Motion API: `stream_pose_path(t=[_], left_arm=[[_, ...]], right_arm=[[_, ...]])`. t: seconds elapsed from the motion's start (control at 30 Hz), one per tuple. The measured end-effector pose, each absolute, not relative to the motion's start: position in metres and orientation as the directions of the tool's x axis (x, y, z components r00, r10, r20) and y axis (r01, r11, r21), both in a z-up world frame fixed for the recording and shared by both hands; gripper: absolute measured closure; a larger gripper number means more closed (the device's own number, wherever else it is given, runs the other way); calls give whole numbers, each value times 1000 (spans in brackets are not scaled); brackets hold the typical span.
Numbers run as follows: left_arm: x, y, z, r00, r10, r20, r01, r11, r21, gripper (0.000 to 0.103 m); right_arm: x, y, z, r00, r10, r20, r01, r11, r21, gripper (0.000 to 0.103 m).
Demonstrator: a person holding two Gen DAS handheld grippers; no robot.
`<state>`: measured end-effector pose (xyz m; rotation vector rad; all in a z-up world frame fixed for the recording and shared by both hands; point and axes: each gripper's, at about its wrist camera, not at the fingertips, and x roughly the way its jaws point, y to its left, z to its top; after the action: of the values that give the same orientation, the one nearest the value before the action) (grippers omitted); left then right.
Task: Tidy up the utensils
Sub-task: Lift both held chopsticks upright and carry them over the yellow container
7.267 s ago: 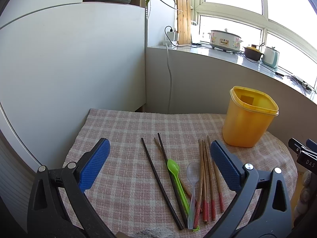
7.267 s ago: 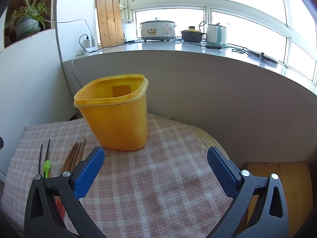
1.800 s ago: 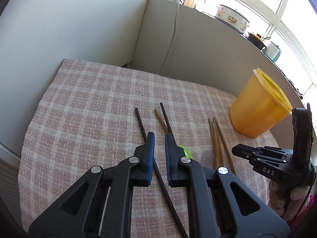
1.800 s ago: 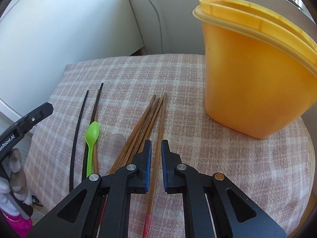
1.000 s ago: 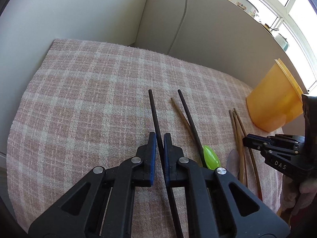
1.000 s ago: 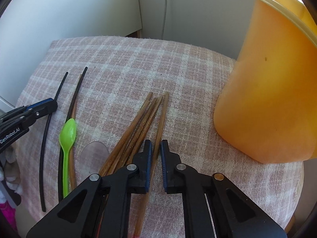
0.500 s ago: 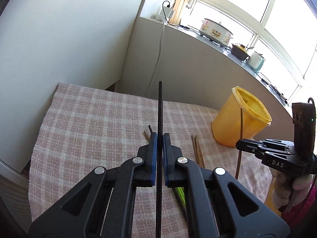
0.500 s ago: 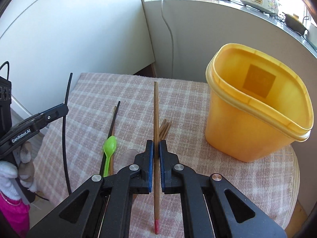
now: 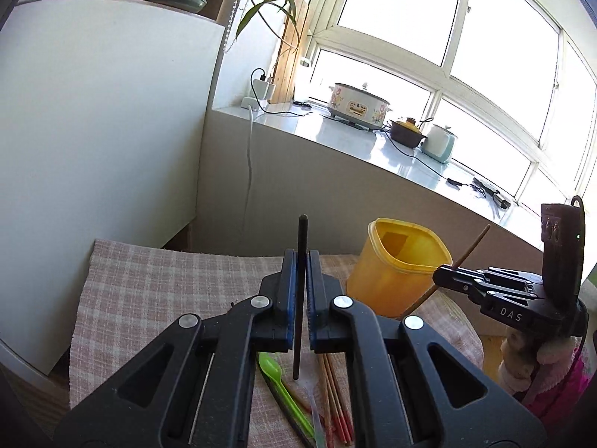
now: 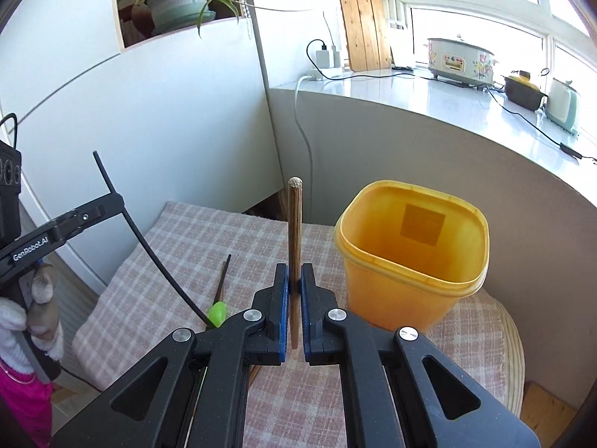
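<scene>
The left gripper (image 9: 301, 261) pinches a black chopstick (image 9: 300, 280) tight. The right gripper (image 10: 294, 280) squeezes a brown wooden chopstick (image 10: 294, 231) (standing straight up) beside the yellow tub (image 10: 410, 257).

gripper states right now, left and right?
Left gripper: closed on a black chopstick, lifted off the checked cloth.
Right gripper: closed on a brown wooden chopstick, beside the yellow container.

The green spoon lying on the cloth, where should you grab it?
Grab the green spoon by its thin handle, coming straight down from above. It lies flat on the checked cloth with chopsticks close beside it, so pinch across the handle rather than the wider bowl.
</scene>
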<state>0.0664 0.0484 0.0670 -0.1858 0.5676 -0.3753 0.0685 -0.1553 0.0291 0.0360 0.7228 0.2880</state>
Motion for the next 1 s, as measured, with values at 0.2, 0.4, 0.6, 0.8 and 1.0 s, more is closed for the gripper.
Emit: stream_pose_path(t=[0.2, 0.4, 0.6, 0.8, 1.0], left_arm=[[75, 32, 75, 773, -426, -470, 331, 903, -274, 101], [80, 25, 78, 765, -447, -463, 345, 892, -292, 101], [76, 22, 105, 791, -455, -410, 369, 888, -273, 101], [74, 11, 138, 812, -473, -343, 408, 879, -247, 101], [78, -4, 165, 824, -488, -289, 438, 871, -222, 101]], right_arm=[[66, -170, 50, 760, 266, -593, -231, 963, 136, 99], [61, -177, 65, 788, 263, -557, -225, 965, 137, 99], [61, -185, 83, 817, 259, -515, -218, 966, 139, 99], [61, -195, 102, 850, 245, -467, -203, 969, 140, 99], [63, -211, 118, 884, 196, -425, -156, 980, 127, 99]])
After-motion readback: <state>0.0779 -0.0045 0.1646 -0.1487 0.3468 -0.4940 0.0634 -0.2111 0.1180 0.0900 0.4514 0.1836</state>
